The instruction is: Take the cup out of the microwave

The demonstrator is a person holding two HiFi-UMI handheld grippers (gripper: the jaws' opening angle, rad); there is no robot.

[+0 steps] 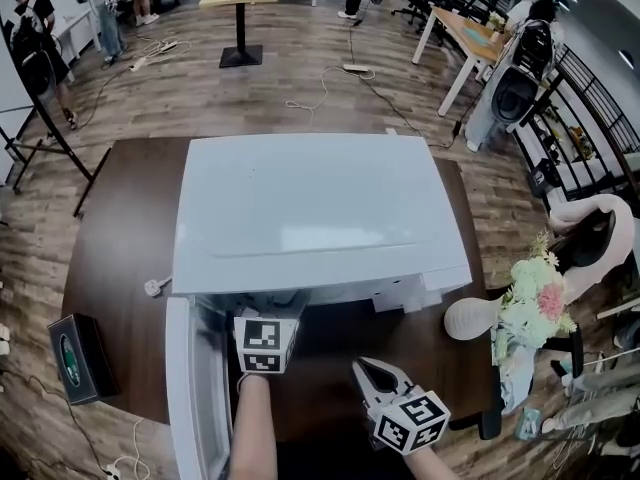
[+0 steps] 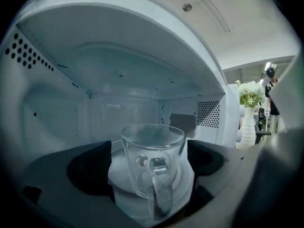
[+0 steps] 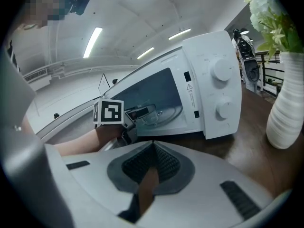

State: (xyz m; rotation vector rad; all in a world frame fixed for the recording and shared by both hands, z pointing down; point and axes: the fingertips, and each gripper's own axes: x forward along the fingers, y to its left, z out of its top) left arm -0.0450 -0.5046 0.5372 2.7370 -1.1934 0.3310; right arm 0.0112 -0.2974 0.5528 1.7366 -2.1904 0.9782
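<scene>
A clear glass cup with its handle towards the camera stands on the round turntable inside the white microwave. My left gripper reaches into the cavity, open, with one dark jaw on each side of the cup and a thin gap at each. In the head view only that gripper's marker cube shows at the microwave's mouth. My right gripper hangs over the table in front of the microwave, shut on nothing. The right gripper view shows the left gripper at the cup.
The microwave door hangs open to the left. A white vase with flowers stands right of the microwave on the dark table. A dark tissue box sits at the table's left edge, a plug nearby.
</scene>
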